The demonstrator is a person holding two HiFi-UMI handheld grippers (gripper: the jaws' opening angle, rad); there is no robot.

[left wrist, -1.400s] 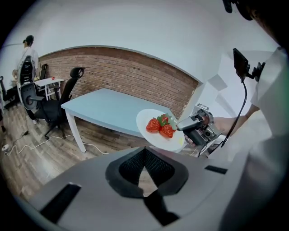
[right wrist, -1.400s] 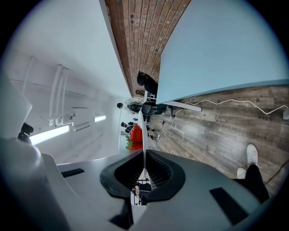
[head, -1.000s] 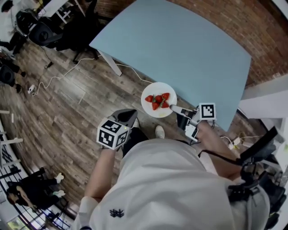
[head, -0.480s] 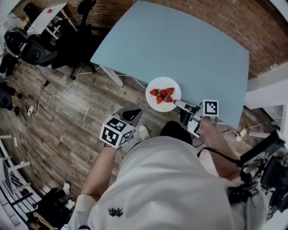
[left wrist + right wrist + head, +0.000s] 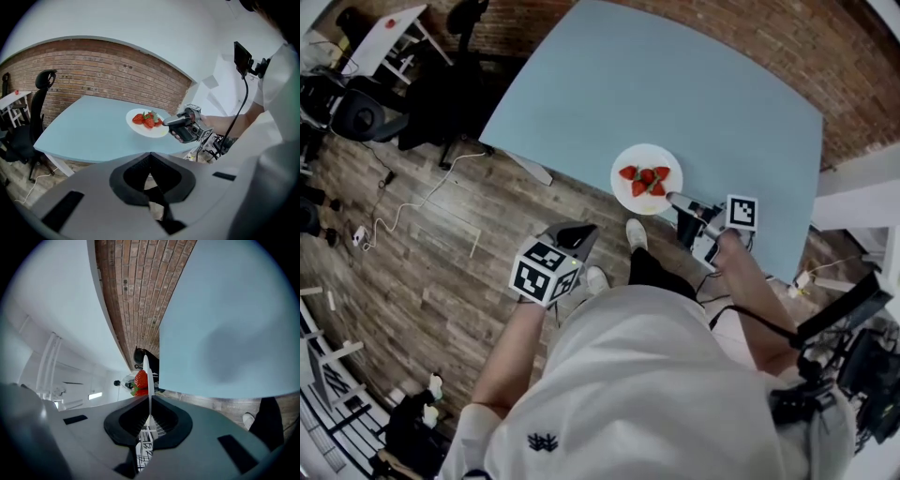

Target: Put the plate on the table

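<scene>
A white plate [image 5: 647, 178] carrying several strawberries [image 5: 648, 180] hangs level over the near edge of the light blue table [image 5: 675, 84]. My right gripper [image 5: 680, 201] is shut on the plate's near rim. In the right gripper view the plate [image 5: 146, 376] shows edge-on between the jaws, with a strawberry [image 5: 140, 379] to its left. The left gripper view shows the plate [image 5: 146, 123] and the right gripper [image 5: 174, 123] from the side; whether the plate touches the table [image 5: 79, 129] is unclear. My left gripper [image 5: 572, 234] hangs over the wooden floor, jaws together and holding nothing.
A brick wall [image 5: 862, 56] runs behind the table. Black office chairs [image 5: 441, 84] and a white desk [image 5: 389, 28] stand at the far left. A white cable [image 5: 412, 202] lies on the wooden floor. The person's shoes [image 5: 636, 234] stand by the table's edge.
The right gripper has carried the plate forward, from over the floor to over the table's near edge. The person has stepped closer to the table. The left gripper has barely moved.
</scene>
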